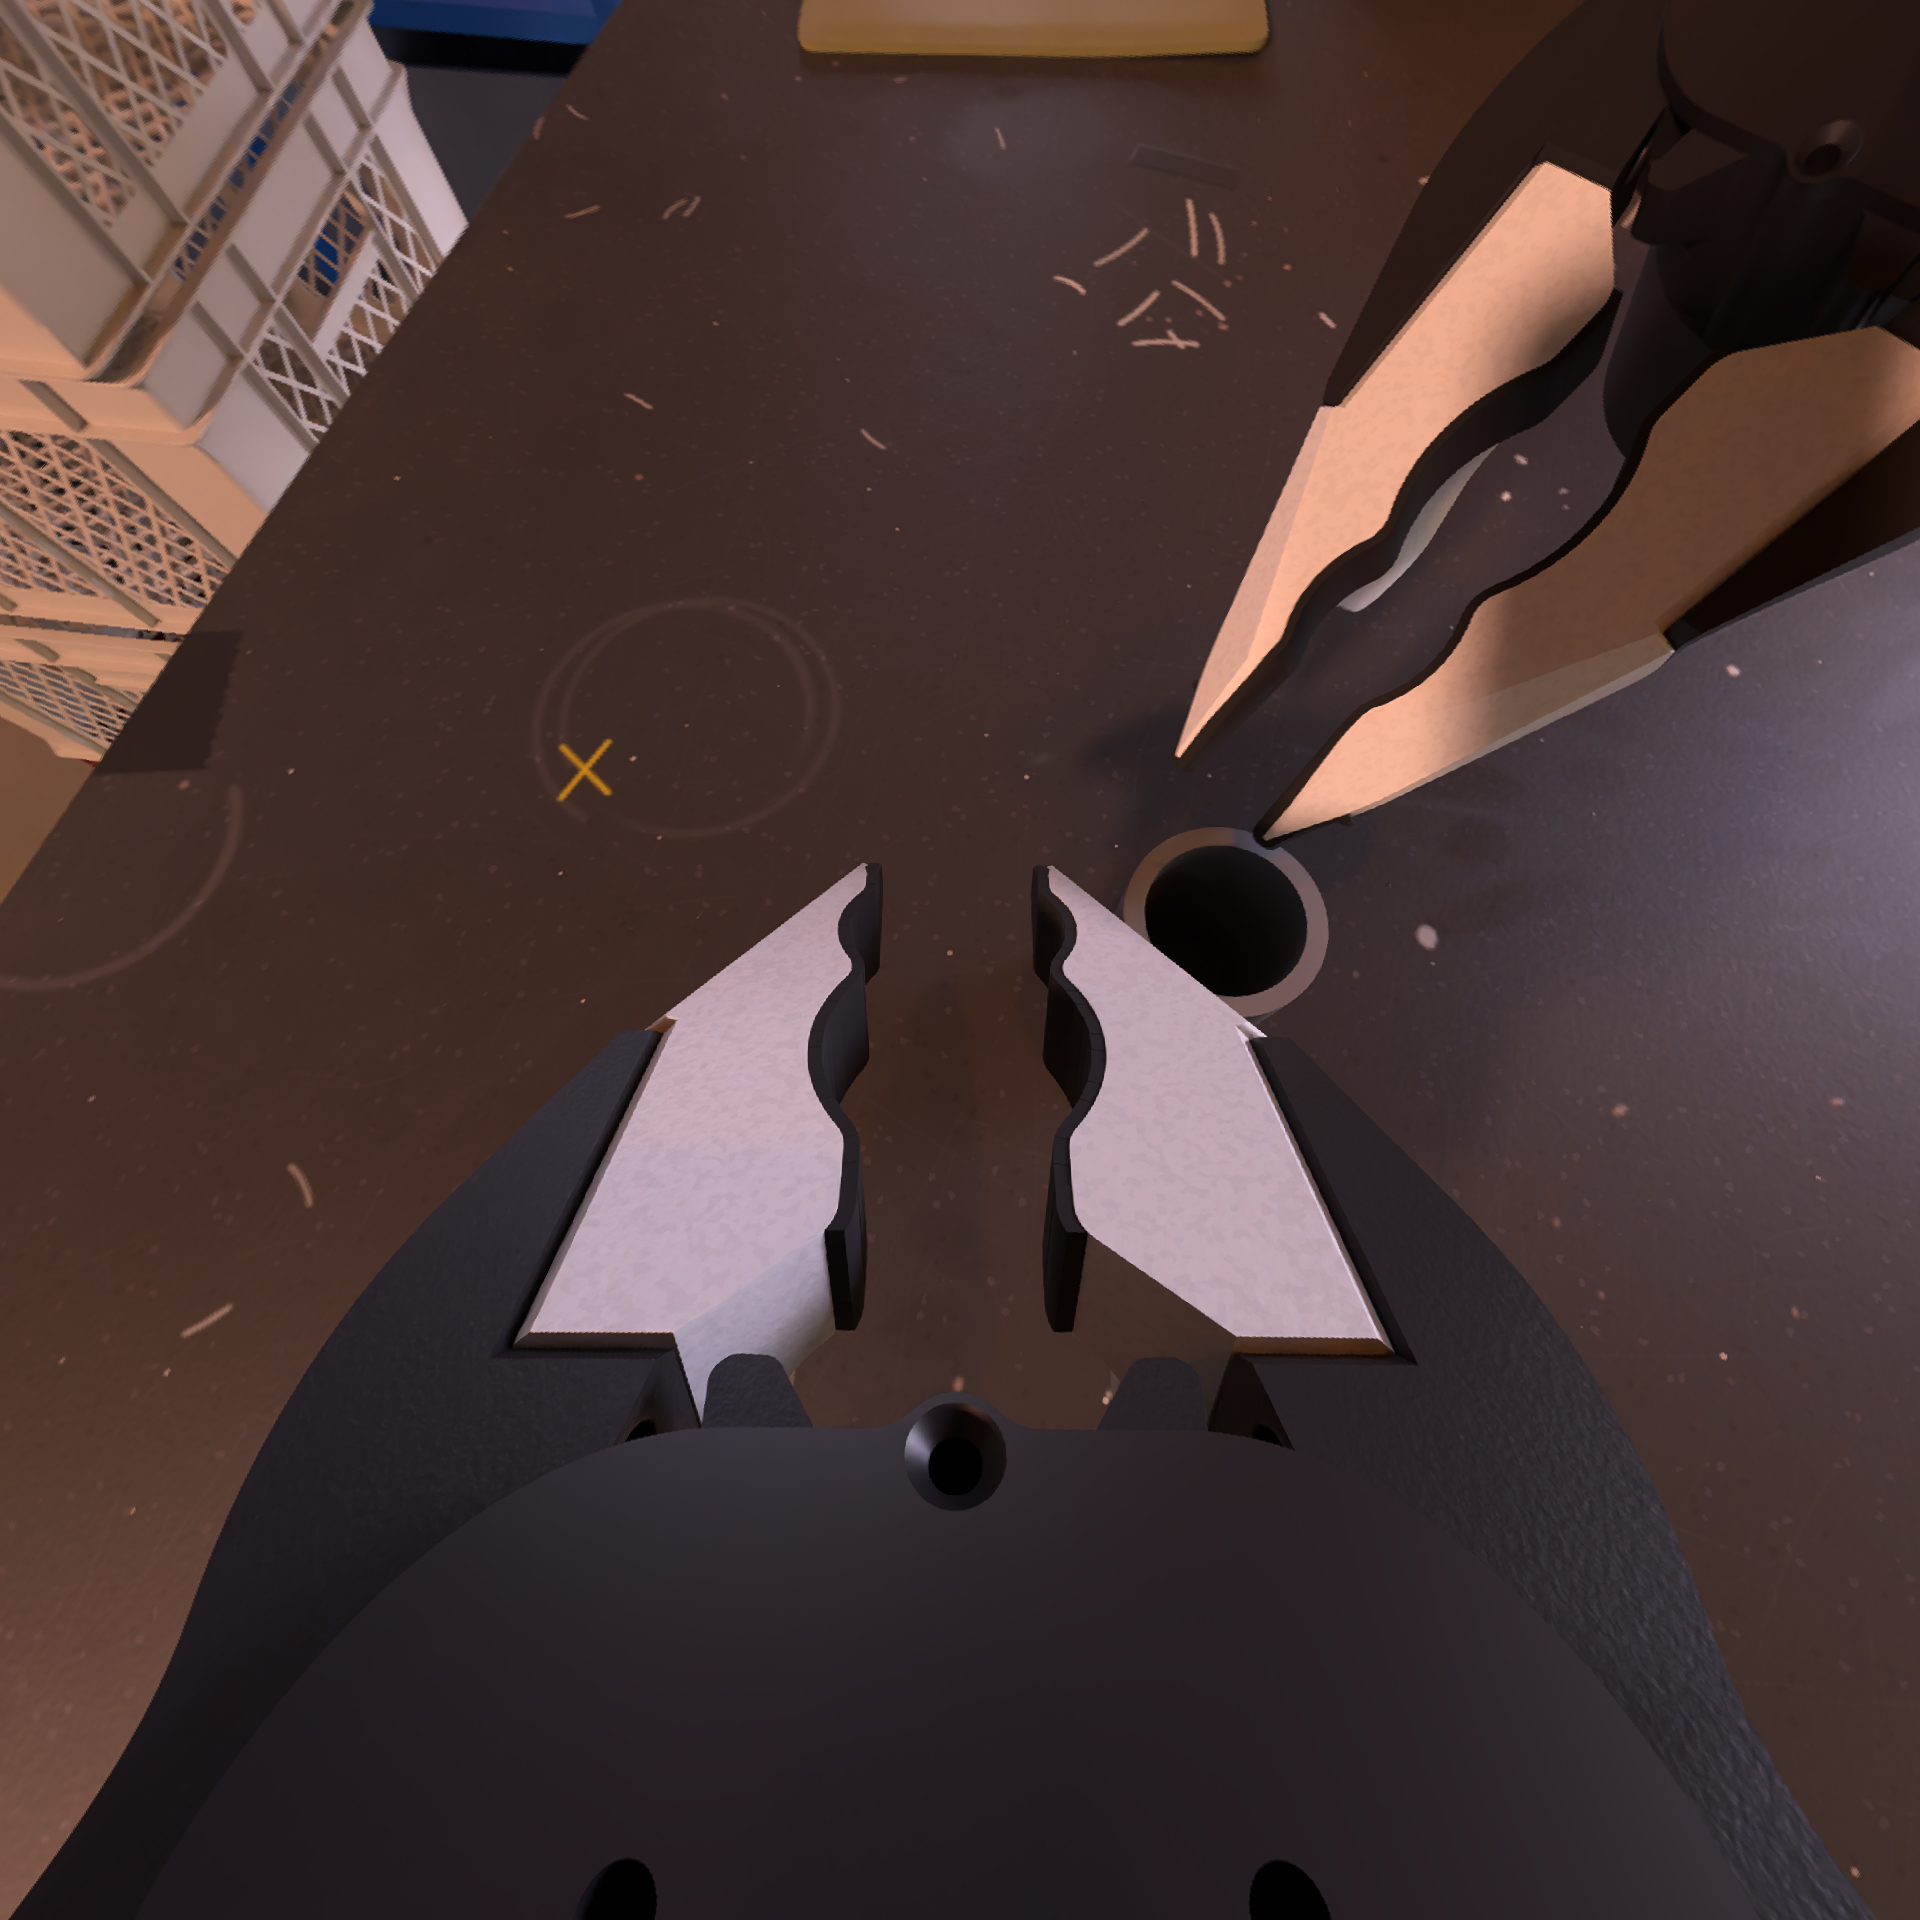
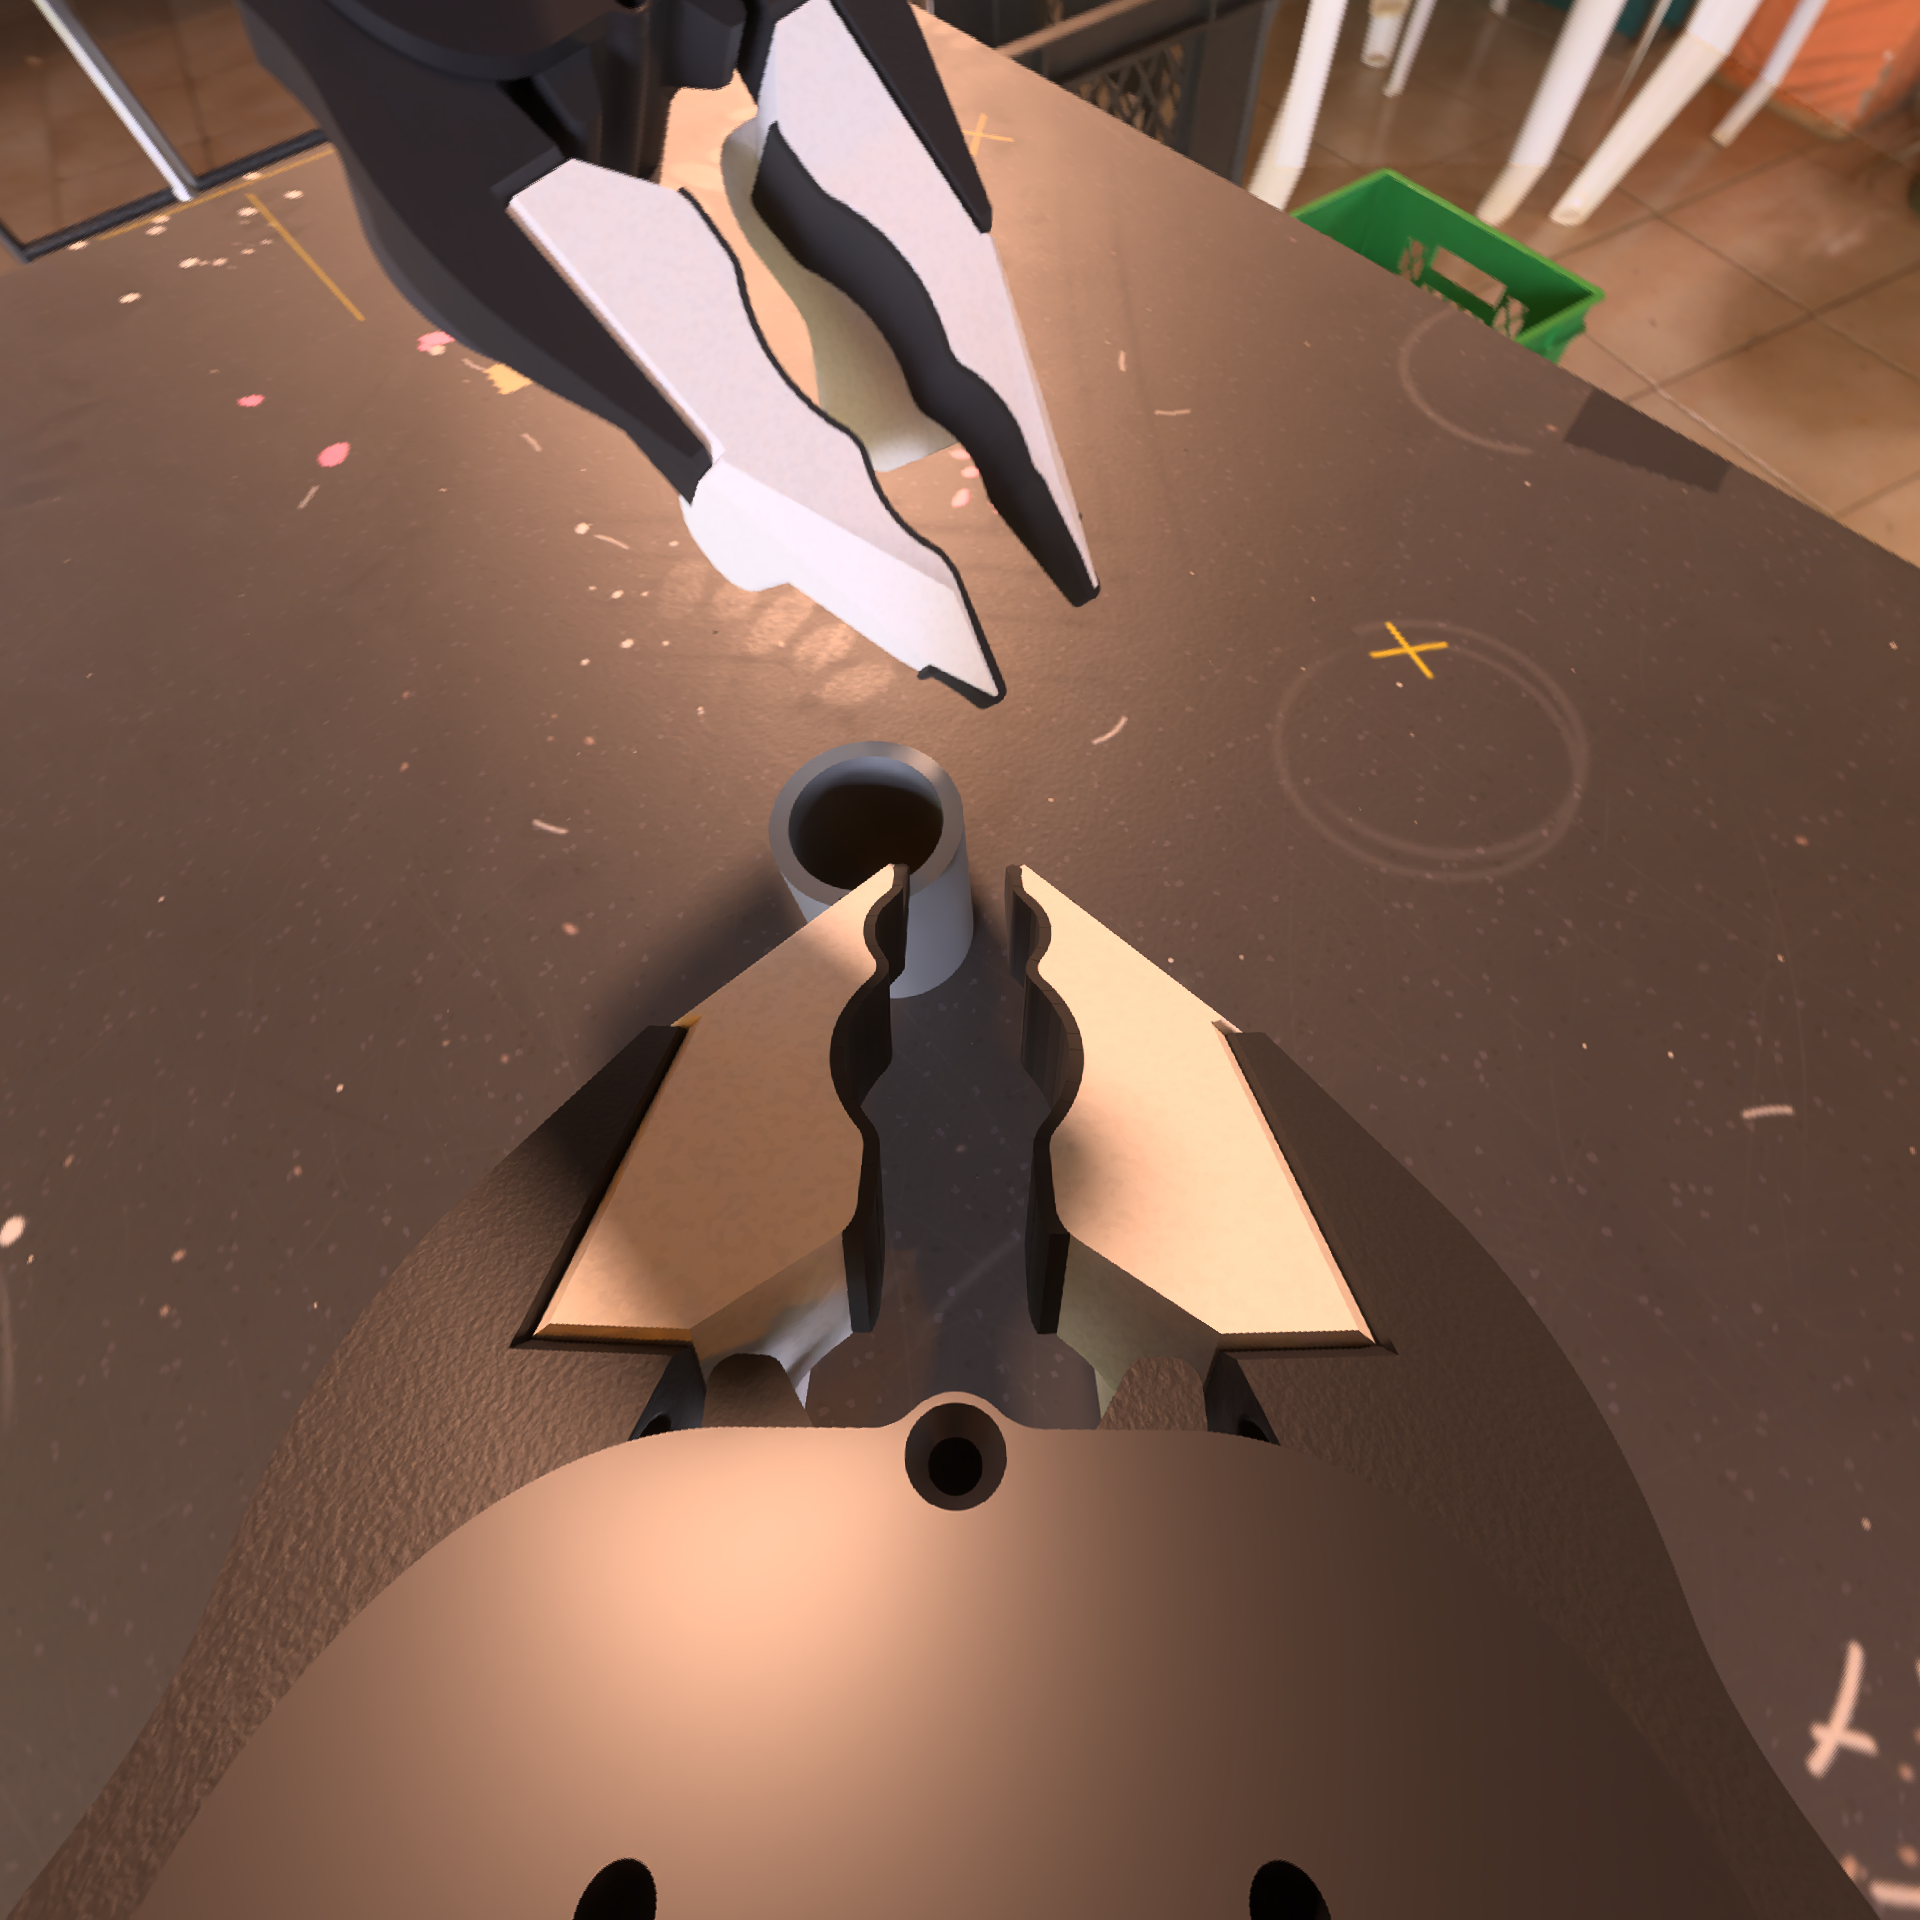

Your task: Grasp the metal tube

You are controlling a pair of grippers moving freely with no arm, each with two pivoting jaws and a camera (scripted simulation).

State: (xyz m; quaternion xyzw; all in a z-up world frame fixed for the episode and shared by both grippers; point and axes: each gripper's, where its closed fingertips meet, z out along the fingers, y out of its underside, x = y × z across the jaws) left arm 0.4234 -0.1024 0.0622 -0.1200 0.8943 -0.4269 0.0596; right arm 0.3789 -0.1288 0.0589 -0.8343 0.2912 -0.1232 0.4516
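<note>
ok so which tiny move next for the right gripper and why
Probably nudge the right gripper slightly left, then forward. Its jaws are open, but the upright metal tube sits off-centre, behind the left fingertip, not in the gap.

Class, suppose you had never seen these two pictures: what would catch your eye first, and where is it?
First the metal tube, upright mid-table with its dark open mouth up. Two open grippers close on it from opposite sides: the right gripper with one fingertip at its rim, the left gripper just beside it. A yellow cross inside a faint chalk ring marks the dark table nearby.

No legible txt, only table marks
</note>
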